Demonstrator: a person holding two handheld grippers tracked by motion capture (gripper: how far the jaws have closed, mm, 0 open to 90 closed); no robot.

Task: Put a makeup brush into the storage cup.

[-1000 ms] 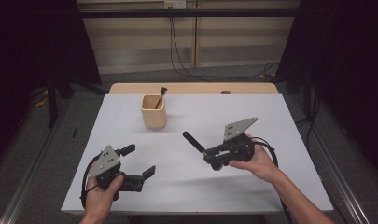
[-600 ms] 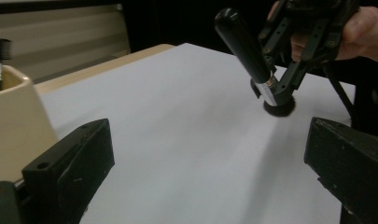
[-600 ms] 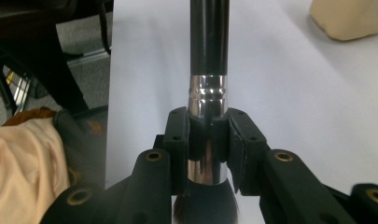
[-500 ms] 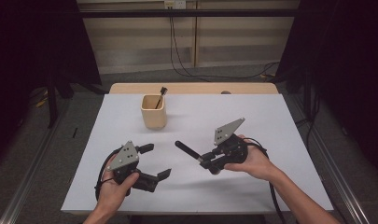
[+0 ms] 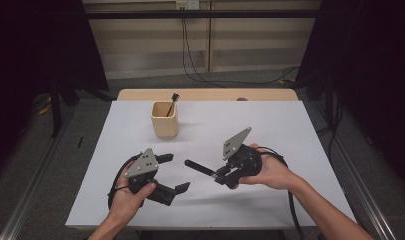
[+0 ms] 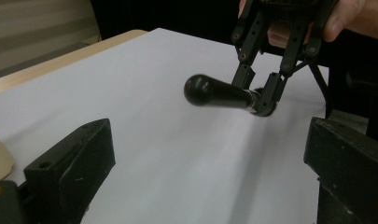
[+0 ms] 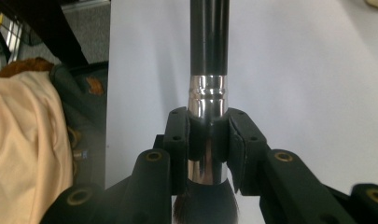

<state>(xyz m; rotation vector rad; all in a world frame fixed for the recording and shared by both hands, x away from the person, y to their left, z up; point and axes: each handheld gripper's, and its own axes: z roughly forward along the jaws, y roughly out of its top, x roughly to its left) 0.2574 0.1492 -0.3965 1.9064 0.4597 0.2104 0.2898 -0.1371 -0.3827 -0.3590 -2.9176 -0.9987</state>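
Right gripper point(image 5: 221, 176): its 2 jaws are clenched on a black-handled brush point(image 5: 199, 168), pressing on the silver band just above the bristles.
Brush in right gripper view: the brush point(image 7: 209, 70) runs straight out ahead between the jaws; its dark bristles sit behind them, toward the gripper body.
Brush handle: its rounded tip points out past the jaws toward the left gripper and is raised off the desk point(image 5: 270, 125).
Left gripper point(image 5: 174, 172): jaws released and spread wide, nothing between them.
Left gripper view: the brush point(image 6: 219, 94) hangs ahead of the open jaws, apart from both, with the right gripper point(image 6: 256, 95) gripping its far end.
Container: a tan cup point(image 5: 165, 120) stands upright on the desk, well beyond both pairs of jaws.
Cup contents: 1 dark-tipped stick point(image 5: 172, 101) leans against the rim and pokes out above it; what kind of tool it is cannot be told.
Desk surface: white covering, with a wooden edge at the far side.
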